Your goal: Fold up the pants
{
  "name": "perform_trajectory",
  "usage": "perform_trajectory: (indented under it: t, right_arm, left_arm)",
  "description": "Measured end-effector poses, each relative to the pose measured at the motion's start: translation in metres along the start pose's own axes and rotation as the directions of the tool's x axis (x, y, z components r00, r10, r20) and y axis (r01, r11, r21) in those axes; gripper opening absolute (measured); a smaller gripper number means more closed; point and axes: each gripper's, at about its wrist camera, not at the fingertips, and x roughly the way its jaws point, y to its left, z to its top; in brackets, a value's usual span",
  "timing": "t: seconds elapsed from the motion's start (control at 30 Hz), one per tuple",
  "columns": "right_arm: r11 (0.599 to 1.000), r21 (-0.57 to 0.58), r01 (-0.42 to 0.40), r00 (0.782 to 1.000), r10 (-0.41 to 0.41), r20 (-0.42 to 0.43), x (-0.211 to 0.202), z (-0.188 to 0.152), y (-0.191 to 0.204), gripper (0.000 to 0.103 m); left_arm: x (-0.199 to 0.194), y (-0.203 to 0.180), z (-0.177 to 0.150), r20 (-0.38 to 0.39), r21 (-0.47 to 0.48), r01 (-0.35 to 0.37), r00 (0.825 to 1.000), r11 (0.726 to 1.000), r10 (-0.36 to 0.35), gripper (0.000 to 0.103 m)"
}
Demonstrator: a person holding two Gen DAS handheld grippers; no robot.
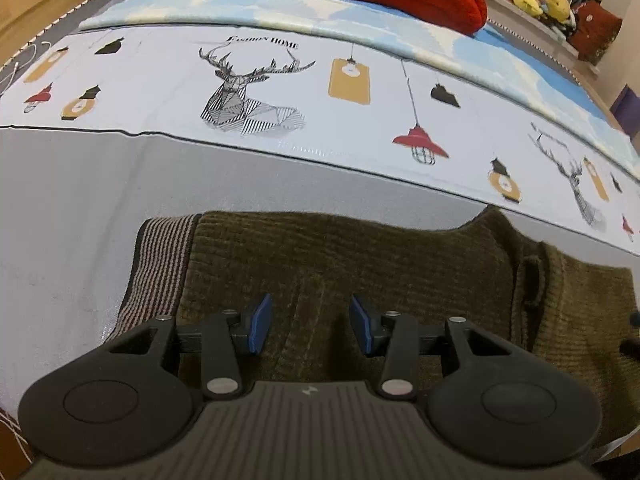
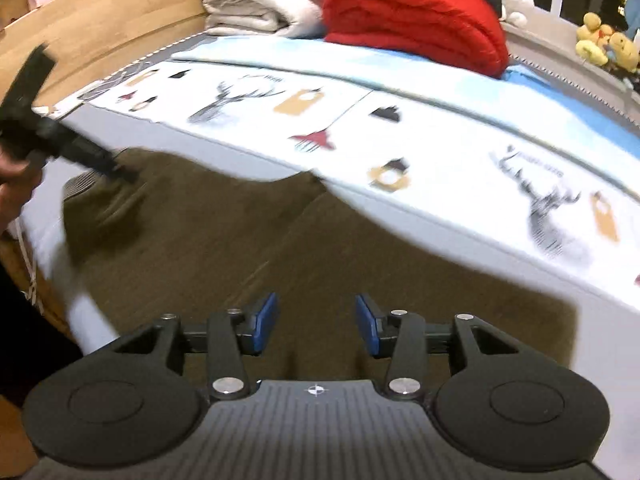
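Pants, one olive pair, are lying flat on the bed; I'm holding both grippers, left and right, over them, jaws parted, gripping nothing.

Even indoor light — right view motion-blurred, fisheye-bent edges.
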Motion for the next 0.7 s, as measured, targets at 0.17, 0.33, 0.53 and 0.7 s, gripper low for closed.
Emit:
perform_trajectory:
  t: [0.17,0.33,0.53,0.7]
  right_arm:
    - [1.0,0.0,0.021,0.999,-0.021,0.042,0.026,0.014,-0.007,0.046]
    - [1.0,-0.02,0.016,1.0,-0.016,-0.009,0.074,0.024,0.01,0.046]
    - [0.999,-0.049,0.02,0.992,-0.026,-0.122,0.117,0.025,0.018,0.053]
    - [1.0,-0.002,0.02,0.992,-0.02,-0.126,0.111,0.032,0.014,0.054]
  left_arm:
    - [0.001,0.002,0.0,-0.008,0.006,-0.015,1.0,1.0,0.015,0.048]
    - [-0.002,0.017,-0.002,-0.016,-0.031,-0.032,0.999,0.999,0.031,0.048]
    - [-0.021,0.069,-0.004,-0.001,-0.194,0.002,1.0,0.981,-0.002,0.051]
    - [-0.027,0.111,-0.021,-0.055,-0.283,0.047,0.996,0.958,-0.065,0.057]
